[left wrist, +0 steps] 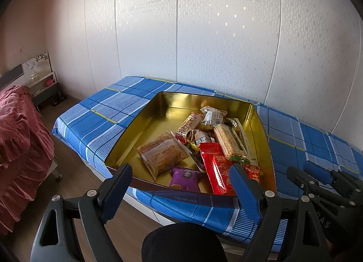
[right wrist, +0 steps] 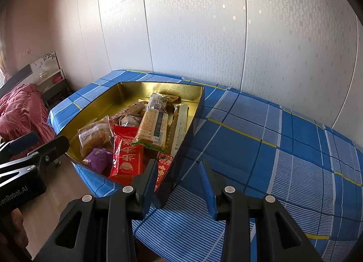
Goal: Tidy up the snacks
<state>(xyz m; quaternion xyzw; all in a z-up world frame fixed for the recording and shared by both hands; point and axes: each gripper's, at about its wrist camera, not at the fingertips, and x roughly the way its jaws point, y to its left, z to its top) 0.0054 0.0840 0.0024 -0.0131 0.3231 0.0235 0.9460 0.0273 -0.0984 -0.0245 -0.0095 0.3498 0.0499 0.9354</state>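
Fig.: gold tin (left wrist: 140, 126) on blue cloth (right wrist: 261, 148), snacks heaped toward its right half, incl. red pack (left wrist: 217, 171), purple pack (left wrist: 185, 177), cracker pack (right wrist: 152, 129). Risk: w/ the right gripper (right wrist: 179, 182) part-open, gripping nothing, its jaws either side of the tin's near corner, a push fwd would likely shove the tin or catch its wall. Left gripper (left wrist: 181, 180), wide open & empty, sits at the tin's near rim, purple & red packs just beyond its fingertips.
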